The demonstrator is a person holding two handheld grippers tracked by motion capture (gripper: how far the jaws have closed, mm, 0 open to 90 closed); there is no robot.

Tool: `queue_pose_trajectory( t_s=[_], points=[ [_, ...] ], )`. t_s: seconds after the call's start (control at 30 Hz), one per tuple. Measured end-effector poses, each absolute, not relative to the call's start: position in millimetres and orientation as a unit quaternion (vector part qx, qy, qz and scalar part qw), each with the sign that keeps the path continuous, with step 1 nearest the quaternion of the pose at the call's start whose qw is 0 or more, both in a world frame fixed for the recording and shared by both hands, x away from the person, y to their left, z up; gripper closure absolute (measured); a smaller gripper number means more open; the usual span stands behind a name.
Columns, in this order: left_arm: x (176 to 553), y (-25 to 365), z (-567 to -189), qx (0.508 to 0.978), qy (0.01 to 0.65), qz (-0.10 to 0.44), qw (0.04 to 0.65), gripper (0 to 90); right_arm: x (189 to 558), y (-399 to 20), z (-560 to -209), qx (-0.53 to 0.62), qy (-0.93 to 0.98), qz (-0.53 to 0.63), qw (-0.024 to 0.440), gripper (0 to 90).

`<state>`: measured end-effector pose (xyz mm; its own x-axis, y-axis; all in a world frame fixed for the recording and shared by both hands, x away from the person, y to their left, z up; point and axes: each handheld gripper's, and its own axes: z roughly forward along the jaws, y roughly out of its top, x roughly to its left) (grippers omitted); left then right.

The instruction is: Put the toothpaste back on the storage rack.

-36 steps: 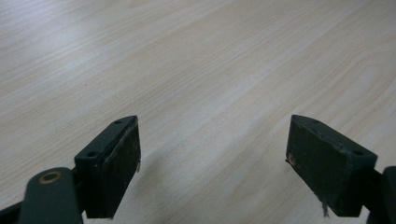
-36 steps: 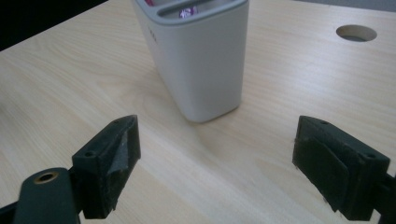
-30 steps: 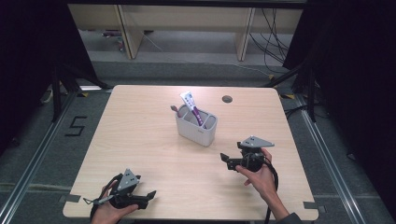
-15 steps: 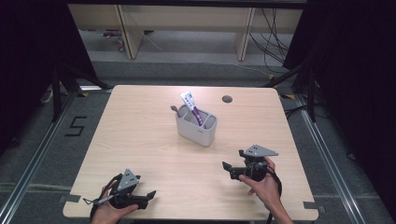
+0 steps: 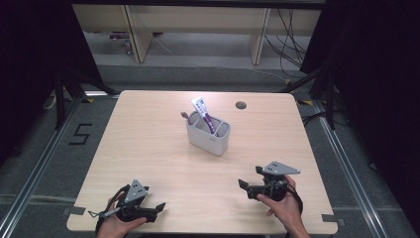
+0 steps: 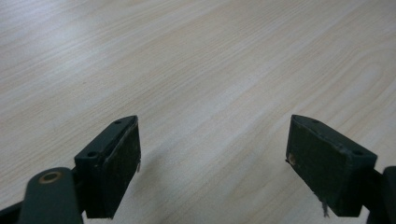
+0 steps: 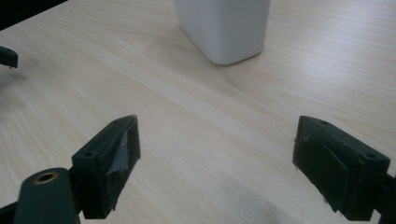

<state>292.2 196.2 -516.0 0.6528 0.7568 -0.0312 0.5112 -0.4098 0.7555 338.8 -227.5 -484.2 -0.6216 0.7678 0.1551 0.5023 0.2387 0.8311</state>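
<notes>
On the pale wooden tabletop (image 5: 148, 148), a white holder (image 5: 208, 136) stands a little beyond the middle, with a toothpaste tube (image 5: 203, 111) leaning up out of it and a toothbrush (image 5: 186, 118) poking from its left compartment. The right gripper (image 5: 245, 186) sits low near the front right of the tabletop, held in the person's right hand (image 5: 282, 206), its fingers (image 7: 112, 161) spread wide with nothing between them; in the right gripper view the holder's rounded base (image 7: 224, 28) stands ahead of those fingers, well apart from them. The left gripper (image 5: 156, 208) rests at the front left edge in the left hand (image 5: 116, 225), and its fingers (image 6: 112, 163) are likewise parted and empty (bare wood grain lies between them). A small dark round hole (image 5: 241, 105) marks the tabletop's far side, behind the holder.
</notes>
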Motion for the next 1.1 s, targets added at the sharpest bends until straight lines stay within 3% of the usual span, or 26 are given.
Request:
queue_pose_trajectory(
  t_s=[0.47, 0.5, 0.67, 0.97, 1.1],
  points=[
    [292.0, 196.9, -515.1, 0.826, 0.384, 0.164, 0.379, 17.3, 318.2, -235.1, -487.4, 0.376, 0.799, 0.444, 0.15, 15.9],
    [291.9, 196.7, -515.3, 0.826, 0.384, 0.161, 0.381, 17.3, 314.8, -233.9, -487.6, 0.386, 0.798, 0.442, 0.135, 15.9],
    [291.4, 195.8, -515.4, 0.823, 0.386, 0.161, 0.384, 17.3, 307.9, -235.9, -488.6, 0.363, 0.81, 0.431, 0.161, 16.3],
    [291.1, 195.2, -514.9, 0.824, 0.386, 0.156, 0.385, 17.3, 298.4, -240.0, -493.6, 0.382, 0.815, 0.413, 0.136, 16.1],
    [291.1, 195.5, -515.3, 0.823, 0.387, 0.158, 0.386, 17.3, 297.1, -244.3, -494.1, 0.377, 0.815, 0.414, 0.148, 16.1]
  ],
)
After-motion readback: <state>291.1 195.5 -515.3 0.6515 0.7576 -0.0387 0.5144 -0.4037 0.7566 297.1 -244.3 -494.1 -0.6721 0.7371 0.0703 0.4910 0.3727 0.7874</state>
